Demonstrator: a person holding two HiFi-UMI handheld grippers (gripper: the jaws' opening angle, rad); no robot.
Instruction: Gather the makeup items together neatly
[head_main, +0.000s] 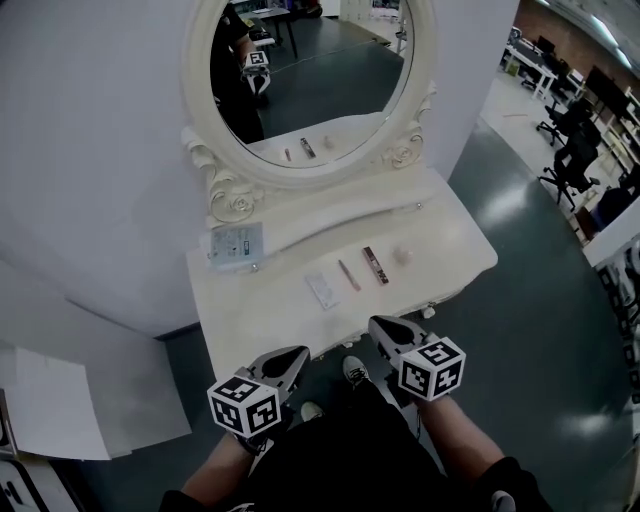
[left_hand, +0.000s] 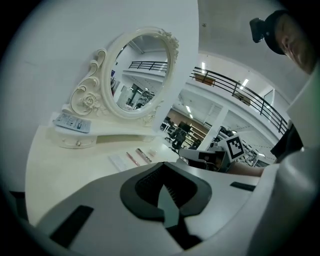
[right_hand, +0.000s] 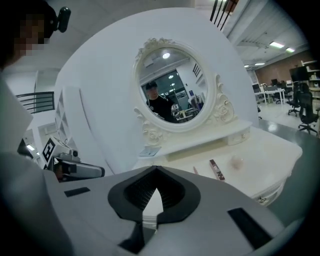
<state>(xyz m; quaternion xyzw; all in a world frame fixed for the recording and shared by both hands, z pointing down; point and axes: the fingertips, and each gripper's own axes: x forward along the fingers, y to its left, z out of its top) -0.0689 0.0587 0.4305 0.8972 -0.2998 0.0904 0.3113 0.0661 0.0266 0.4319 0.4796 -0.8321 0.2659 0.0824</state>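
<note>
**A:** Where do the makeup things lie relative to the two grippers?

**B:** All of them are on the dressing table (head_main: 262, 322), well apart from both. In the head view the left gripper (head_main: 288, 360) hangs off the table's near edge, with the white packet (head_main: 322, 290) at its 1 o'clock. The right gripper (head_main: 386, 330) has the dark tube (head_main: 375, 265) at 12 o'clock. The pale round puff (head_main: 404, 256) lies just beyond the tube, toward 1 o'clock. A thin pink pencil (head_main: 349, 275) lies between the packet and the tube.

**A:** Is either gripper holding anything?

**B:** No. Each gripper's own view shows its jaws closed together with nothing between them.

**A:** What does one view give that another lacks?

**B:** The head view alone shows the four items as one loose row. In the right gripper view the packet is hidden behind the gripper's own body, but a person shows reflected in the oval mirror (head_main: 330, 70). The left gripper view catches the right gripper at 3 o'clock and a railed gallery (left_hand: 235, 92) high behind it. A bluish card (head_main: 236, 245) lies on the raised shelf at the mirror's 7 o'clock.

**A:** And the surface and the room?

**B:** The table top is cream, with carved scrolls round the mirror. A white curved wall (head_main: 90, 150) stands behind it, and the floor (head_main: 520, 330) is dark and glossy. Office chairs (head_main: 572, 150) stand at 2 o'clock in the head view.
</note>
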